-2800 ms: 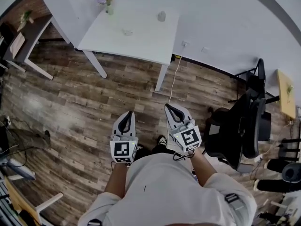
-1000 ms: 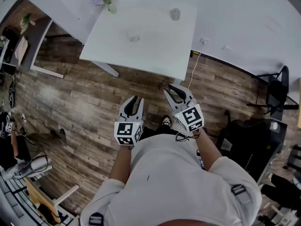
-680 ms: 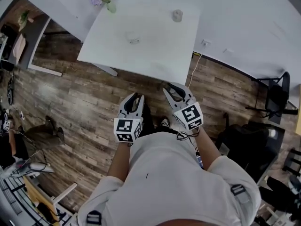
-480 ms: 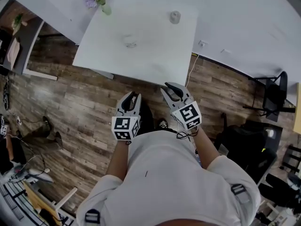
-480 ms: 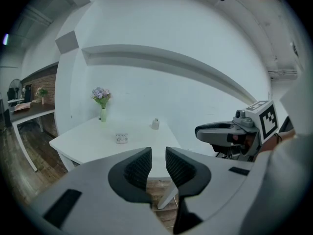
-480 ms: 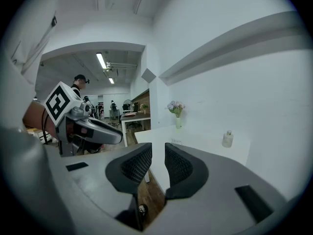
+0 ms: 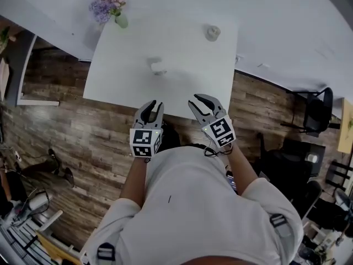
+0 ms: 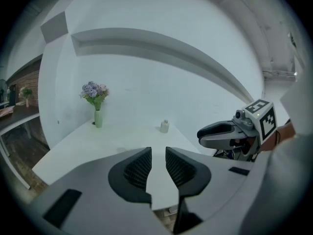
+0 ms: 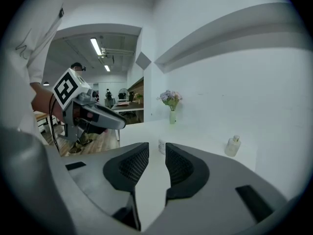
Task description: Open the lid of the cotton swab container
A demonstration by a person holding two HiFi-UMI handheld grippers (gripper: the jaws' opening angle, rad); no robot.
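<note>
The left tool is hovering empty, jaws slightly parted, by the white rectangular surface. The right tool is opening, also empty.

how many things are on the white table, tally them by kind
vase of flowers: 1
small bottle: 1
cotton swab container: 1
total: 3
</note>
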